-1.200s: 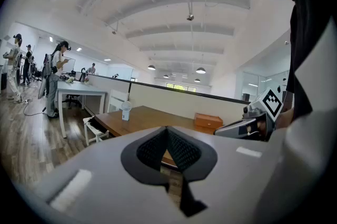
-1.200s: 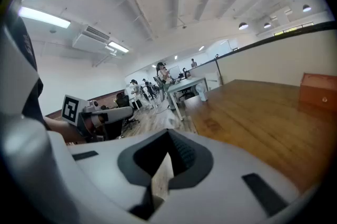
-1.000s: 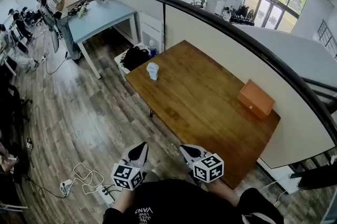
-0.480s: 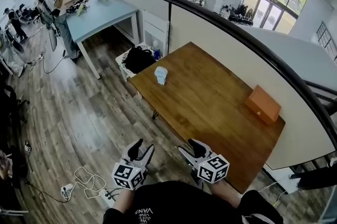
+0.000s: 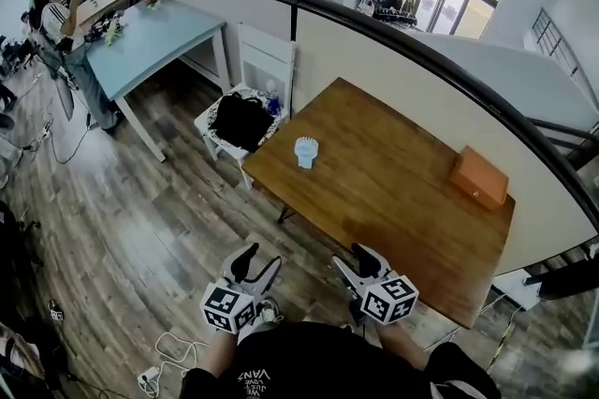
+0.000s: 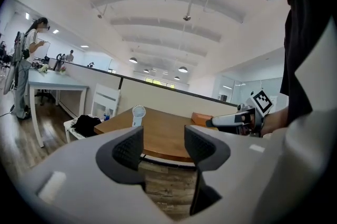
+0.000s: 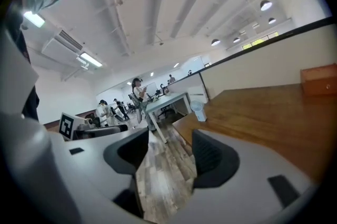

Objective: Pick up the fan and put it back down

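2 grippers hang short of the near edge of the wooden counter (image 5: 393, 210), left gripper (image 5: 259, 258) and right gripper (image 5: 353, 257) alike with fingers just spread, released, nothing between them. 1 small white fan (image 5: 306, 151) stands upright near the counter's left edge, well apart from the orange box (image 5: 480, 177) at its right end, whose inside is hidden.

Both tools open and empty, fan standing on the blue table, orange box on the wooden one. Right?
No: the fan stands on the wooden table too, as the head view shows. The left tool and right tool have just been opening and are empty.
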### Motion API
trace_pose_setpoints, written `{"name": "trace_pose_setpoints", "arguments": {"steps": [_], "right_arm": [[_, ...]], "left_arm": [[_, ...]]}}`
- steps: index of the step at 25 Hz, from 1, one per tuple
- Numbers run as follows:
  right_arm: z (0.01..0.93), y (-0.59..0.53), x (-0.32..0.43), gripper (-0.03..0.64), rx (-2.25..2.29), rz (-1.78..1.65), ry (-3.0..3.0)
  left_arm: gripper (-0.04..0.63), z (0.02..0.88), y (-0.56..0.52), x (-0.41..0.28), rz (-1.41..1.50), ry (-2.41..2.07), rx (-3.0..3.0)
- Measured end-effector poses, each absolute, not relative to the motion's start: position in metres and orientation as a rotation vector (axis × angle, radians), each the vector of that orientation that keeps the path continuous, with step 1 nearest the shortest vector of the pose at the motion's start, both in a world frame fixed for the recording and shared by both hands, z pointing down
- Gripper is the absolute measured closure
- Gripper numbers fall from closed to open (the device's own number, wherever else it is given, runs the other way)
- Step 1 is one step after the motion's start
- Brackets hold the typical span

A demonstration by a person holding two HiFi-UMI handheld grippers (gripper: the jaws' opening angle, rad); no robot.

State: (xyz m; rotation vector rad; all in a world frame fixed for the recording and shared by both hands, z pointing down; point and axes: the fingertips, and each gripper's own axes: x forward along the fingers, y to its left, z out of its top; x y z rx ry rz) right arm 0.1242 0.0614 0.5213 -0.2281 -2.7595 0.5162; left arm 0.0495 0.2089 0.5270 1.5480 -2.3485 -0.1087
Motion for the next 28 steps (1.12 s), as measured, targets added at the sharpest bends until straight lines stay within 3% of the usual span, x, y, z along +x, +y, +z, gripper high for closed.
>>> {"name": "trace_pose_setpoints", "arguments": {"steps": [10, 28], "right_arm": [[0.520, 0.087, 0.093, 0.390, 0.115, 0.555, -2.798], [0.535, 0.033, 0.043, 0.390, 0.244, 0.580, -2.758]], "left_arm": [[0.357, 0.534, 0.246, -0.026, -0.017, -2.198, 1.718], [0.341, 0.550, 0.154, -0.085, 0.031, -2.013, 1.873]]}}
